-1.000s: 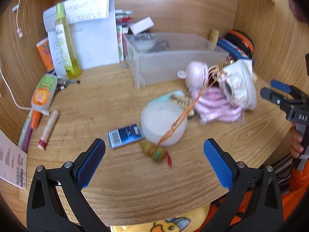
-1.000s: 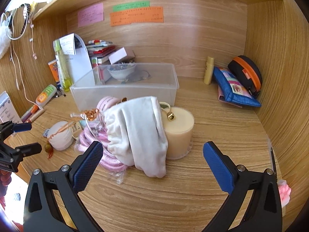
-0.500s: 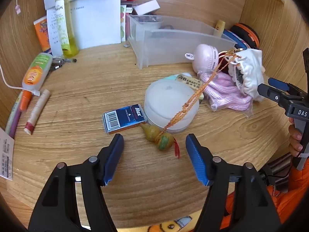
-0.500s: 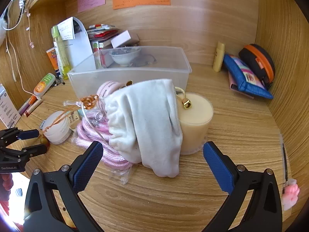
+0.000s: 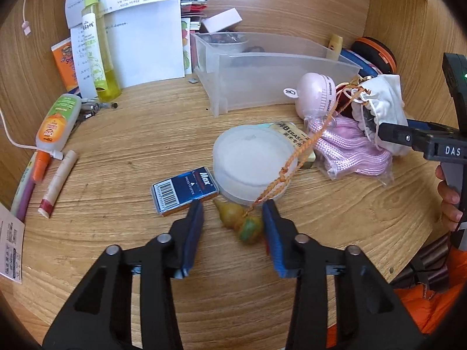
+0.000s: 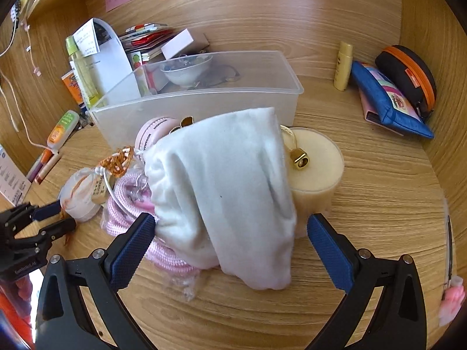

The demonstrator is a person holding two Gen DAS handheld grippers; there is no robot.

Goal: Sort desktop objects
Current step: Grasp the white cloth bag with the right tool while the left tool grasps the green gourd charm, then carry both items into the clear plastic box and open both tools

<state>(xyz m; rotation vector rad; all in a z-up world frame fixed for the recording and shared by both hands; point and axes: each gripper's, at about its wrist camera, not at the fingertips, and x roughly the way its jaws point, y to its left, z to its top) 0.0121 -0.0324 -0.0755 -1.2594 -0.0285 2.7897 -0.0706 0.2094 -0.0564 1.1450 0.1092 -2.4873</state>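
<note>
A small yellow-green gourd charm (image 5: 238,218) on an orange cord (image 5: 294,157) lies on the desk in front of a round white tin (image 5: 254,166). My left gripper (image 5: 233,205) straddles the charm and its jaws are closing. The right pad is at the charm's green end, and a gap remains at the left pad. A blue staple box (image 5: 184,189) lies just left of it. My right gripper (image 6: 230,224) stands wide open around a white cloth pouch (image 6: 227,189) without pressing it. The pouch leans on a pink rope bundle (image 6: 125,207) and a cream round container (image 6: 318,169).
A clear plastic bin (image 6: 204,105) with a small bowl stands behind the pile. A yellow spray bottle (image 5: 99,52), an orange-capped tube (image 5: 55,122) and pens lie at the left. Blue and black-orange pouches (image 6: 391,99) rest by the right wall. Bare desk lies near the front edge.
My left gripper's jaws have narrowed from wide apart to close around the gourd charm. My right gripper has come nearer and lower toward the white pouch, still wide.
</note>
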